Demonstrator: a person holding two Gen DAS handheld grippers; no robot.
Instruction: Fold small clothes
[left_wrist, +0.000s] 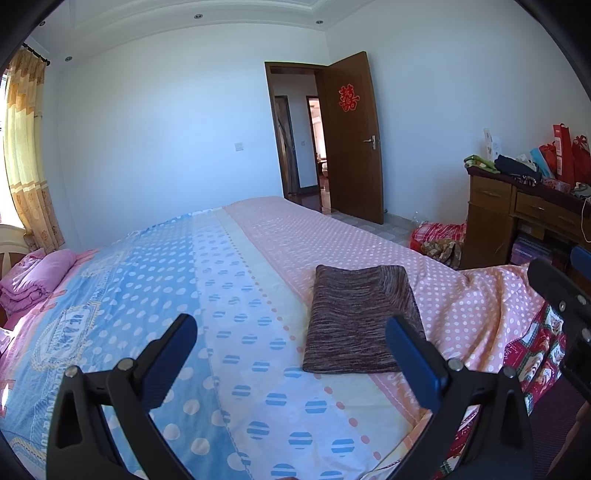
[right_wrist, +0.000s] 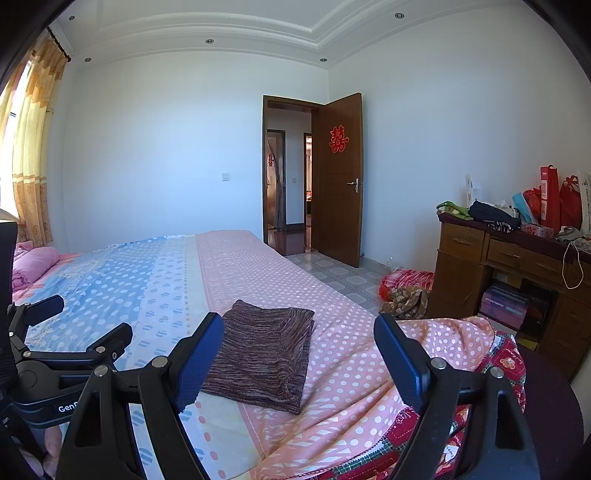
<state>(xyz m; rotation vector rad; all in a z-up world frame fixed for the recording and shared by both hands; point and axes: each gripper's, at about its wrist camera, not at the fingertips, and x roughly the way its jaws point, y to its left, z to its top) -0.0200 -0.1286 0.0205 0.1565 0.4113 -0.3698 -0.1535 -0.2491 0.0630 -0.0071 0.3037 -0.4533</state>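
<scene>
1. Plainly at risk of coming undone: folded garment (left_wrist: 360, 319) lying flat and neat on the bed (left_wrist: 240, 295), so any careless dip of a finger into the top layer likely to drag it askew or flip a fold open.
2. Also liable to slide: smooth polka-dot cover underneath, so a sideways push probably moving the whole stack rather than creasing it.
3. Worth watching too: rumpled pink bedding (right_wrist: 443, 343) bunched at the near right corner, just beside the garment's right edge; could be snagged instead of the garment by a reach from that side.
4. Left gripper (left_wrist: 291, 332): fingers spread wide, holding nothing, raised above the bed; garment ahead and toward the right finger, whose blue pad overlaps its near right corner in the left wrist view. Contact not discernible.
5. Right gripper (right_wrist: 297, 339): likewise spread and empty, above the bed; garment (right_wrist: 262, 354) ahead between the fingers, closer to the left pad, which hides part of its near left edge.
6. Both grippers side by side at the bed's near edge.
</scene>
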